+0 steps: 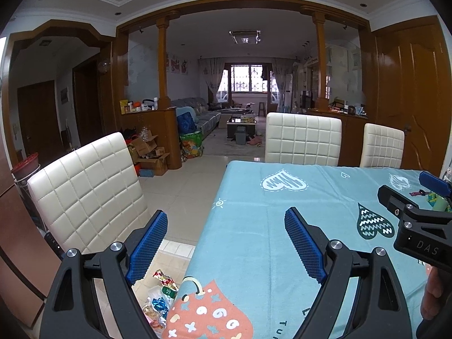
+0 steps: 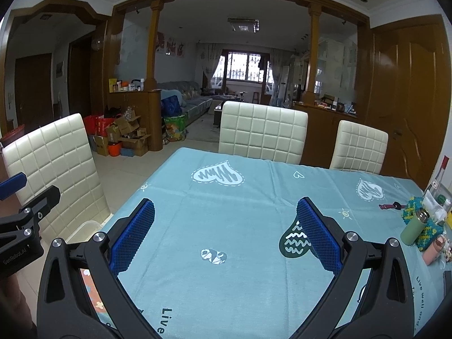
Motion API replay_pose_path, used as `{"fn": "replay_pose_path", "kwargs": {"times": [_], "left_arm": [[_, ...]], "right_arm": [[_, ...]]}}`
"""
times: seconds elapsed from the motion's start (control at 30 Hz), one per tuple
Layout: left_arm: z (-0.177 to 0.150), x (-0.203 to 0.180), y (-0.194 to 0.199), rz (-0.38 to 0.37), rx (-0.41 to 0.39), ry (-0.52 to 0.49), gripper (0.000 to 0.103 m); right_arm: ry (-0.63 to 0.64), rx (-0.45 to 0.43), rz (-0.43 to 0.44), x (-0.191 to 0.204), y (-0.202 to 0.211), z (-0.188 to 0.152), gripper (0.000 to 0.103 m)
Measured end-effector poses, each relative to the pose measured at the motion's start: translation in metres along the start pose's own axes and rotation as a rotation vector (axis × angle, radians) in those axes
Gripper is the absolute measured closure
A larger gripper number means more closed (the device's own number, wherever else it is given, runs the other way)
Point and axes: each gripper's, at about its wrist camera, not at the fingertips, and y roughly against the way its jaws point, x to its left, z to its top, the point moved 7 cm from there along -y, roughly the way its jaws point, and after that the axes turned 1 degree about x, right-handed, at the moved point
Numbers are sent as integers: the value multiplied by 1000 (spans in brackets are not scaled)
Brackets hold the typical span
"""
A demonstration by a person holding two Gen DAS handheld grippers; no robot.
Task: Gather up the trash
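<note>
Left wrist view: the left gripper (image 1: 226, 243) hangs over the near corner of the table (image 1: 325, 197), fingers spread wide with nothing between them.
Why open: a judgement only, but the spread suits a tool that carries nothing and waits for the next piece.
Wrappers (image 1: 161, 296): shiny crumpled trash lies below the gripper's left finger, down off the table edge in a pale container; this looks like the collecting spot.
Chair (image 1: 87, 195): stands just past the left finger, pulled close to the table side.
Right wrist view: the right gripper (image 2: 226, 234) is held over the tablecloth, also released and empty.
Cloth ahead: between and beyond its fingers I see only printed hearts, no litter.
Clutter (image 2: 423, 226): a green bottle, a knitted piece and small things sit off its right finger at the table edge; whether any is trash I cannot tell.
Far chairs (image 2: 262, 132): tucked in at the opposite side.
</note>
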Motion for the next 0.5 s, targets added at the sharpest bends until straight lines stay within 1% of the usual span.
{"fn": "replay_pose_path", "kwargs": {"times": [0.07, 0.33, 0.5], "left_arm": [[0, -1, 1, -8, -9, 2, 20], [-1, -9, -3, -21, 34, -7, 20], [-1, -9, -4, -18, 31, -17, 20]], "right_arm": [[6, -5, -4, 1, 1, 0, 4], [8, -5, -3, 0, 1, 0, 4], [7, -5, -4, -1, 2, 0, 4]]}}
